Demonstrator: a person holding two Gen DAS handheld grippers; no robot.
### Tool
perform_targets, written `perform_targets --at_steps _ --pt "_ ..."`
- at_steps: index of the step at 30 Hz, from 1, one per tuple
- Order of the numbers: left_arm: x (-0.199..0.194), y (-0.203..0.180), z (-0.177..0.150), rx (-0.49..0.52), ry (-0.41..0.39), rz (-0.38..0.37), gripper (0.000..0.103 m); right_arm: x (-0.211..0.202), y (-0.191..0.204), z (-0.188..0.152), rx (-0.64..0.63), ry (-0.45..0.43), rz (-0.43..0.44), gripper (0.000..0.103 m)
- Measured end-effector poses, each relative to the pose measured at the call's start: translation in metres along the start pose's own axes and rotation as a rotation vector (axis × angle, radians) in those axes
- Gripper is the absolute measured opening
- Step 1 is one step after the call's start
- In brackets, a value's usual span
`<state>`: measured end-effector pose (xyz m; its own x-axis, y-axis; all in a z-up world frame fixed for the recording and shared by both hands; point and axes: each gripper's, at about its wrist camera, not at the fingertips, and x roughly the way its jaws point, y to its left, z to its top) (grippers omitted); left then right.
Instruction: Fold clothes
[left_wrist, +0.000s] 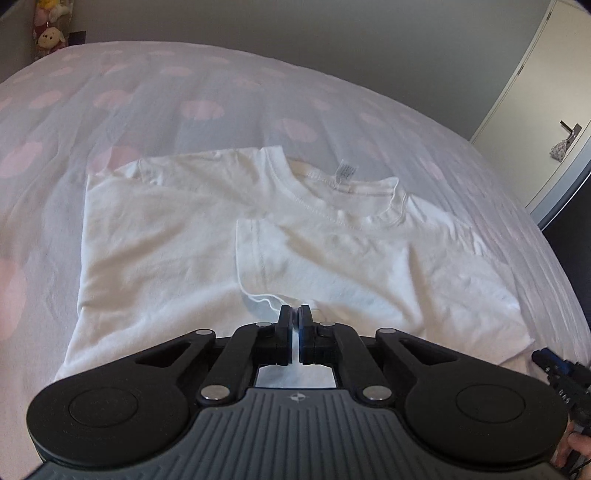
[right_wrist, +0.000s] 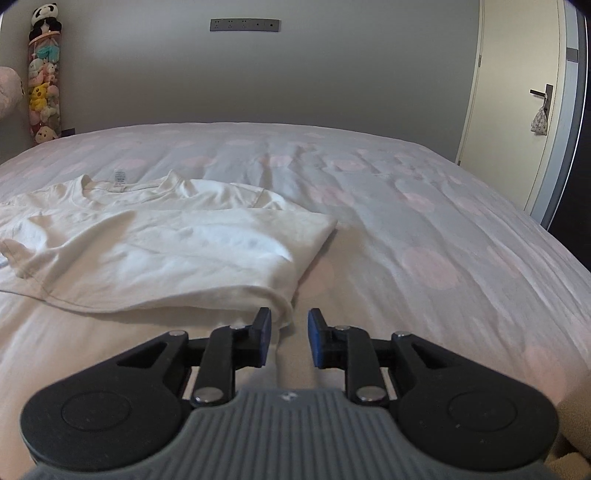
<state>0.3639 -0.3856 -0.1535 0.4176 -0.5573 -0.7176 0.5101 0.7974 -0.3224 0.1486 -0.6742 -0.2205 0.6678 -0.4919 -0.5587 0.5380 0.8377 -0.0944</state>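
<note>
White T-shirt (left_wrist: 177, 236); left gripper (left_wrist: 294, 314) angled down, jaws closed.

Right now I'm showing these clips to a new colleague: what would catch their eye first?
The white T-shirt lies partly folded on the spotted bed, one sleeve laid across its chest and the neck label facing up. The left tool is shut at the folded sleeve's edge; whether it pinches cloth is unclear. The right tool stands open at the shirt's folded side, and a column of soft toys hangs in the far left corner.

One white T-shirt (left_wrist: 192, 236), one bed (left_wrist: 332, 122), two grippers (right_wrist: 290, 334)
</note>
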Motion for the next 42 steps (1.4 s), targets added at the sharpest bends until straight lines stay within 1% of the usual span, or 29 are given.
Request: perform_targets --at_steps 2,6,11,14,17,20,23,24,27,31,32,33,35,37,39,40,41,42 --pt "-0.010 -0.009 0.018 0.015 -0.029 -0.013 0.000 0.007 -0.004 -0.001 0.001 0.010 -0.005 0.024" --pt "-0.029 -0.025 0.050 0.053 -0.065 -0.020 0.000 0.015 -0.010 -0.006 0.025 0.029 0.028 0.024" --pt "-0.046 -0.026 0.062 0.079 -0.087 0.002 0.000 0.019 -0.005 -0.006 0.020 0.014 0.061 0.024" --pt "-0.054 -0.010 0.060 0.057 -0.099 0.041 0.000 0.022 -0.003 -0.004 0.016 0.005 0.075 0.023" --pt "-0.056 0.014 0.054 0.009 -0.091 0.098 0.000 0.022 -0.002 -0.004 0.012 0.012 0.088 0.009" --pt "-0.046 0.032 0.042 -0.008 -0.045 0.136 0.000 0.022 -0.001 -0.003 0.007 0.021 0.089 0.009" --pt "-0.035 0.044 0.023 -0.016 -0.006 0.172 0.000 0.021 -0.005 -0.003 0.040 0.039 0.072 0.006" --pt "-0.032 0.049 0.016 -0.026 0.009 0.180 0.000 0.020 -0.007 -0.002 0.052 0.046 0.065 0.000" --pt "-0.023 0.060 -0.006 -0.039 0.057 0.200 0.000 0.019 -0.012 -0.002 0.087 0.062 0.048 0.000" --pt "-0.011 0.068 -0.024 -0.022 0.124 0.219 0.001 0.018 -0.015 -0.002 0.102 0.055 0.070 0.000" --pt "-0.011 0.069 -0.024 -0.018 0.130 0.228 0.001 0.018 -0.014 -0.002 0.096 0.052 0.079 0.001" --pt "-0.012 0.069 -0.023 -0.012 0.134 0.237 0.001 0.018 -0.014 -0.002 0.090 0.049 0.089 0.005" --pt "-0.018 0.063 -0.017 0.029 0.133 0.254 0.003 0.018 -0.010 -0.002 0.049 0.045 0.097 0.005" --pt "-0.023 0.054 -0.009 0.076 0.131 0.261 0.012 0.016 -0.006 -0.001 0.001 0.041 0.096 0.005" --pt "-0.027 0.040 0.002 0.123 0.133 0.251 0.013 0.013 -0.003 -0.001 -0.044 0.034 0.091 0.005" --pt "-0.027 0.032 0.008 0.150 0.136 0.242 0.013 0.012 -0.001 0.000 -0.067 0.029 0.087 0.007" --pt "-0.027 0.023 0.014 0.179 0.140 0.233 0.014 0.011 0.000 0.000 -0.090 0.024 0.084 0.014" --pt "-0.027 0.013 0.019 0.214 0.143 0.226 0.016 0.008 0.002 0.001 -0.119 0.018 0.081 0.024"
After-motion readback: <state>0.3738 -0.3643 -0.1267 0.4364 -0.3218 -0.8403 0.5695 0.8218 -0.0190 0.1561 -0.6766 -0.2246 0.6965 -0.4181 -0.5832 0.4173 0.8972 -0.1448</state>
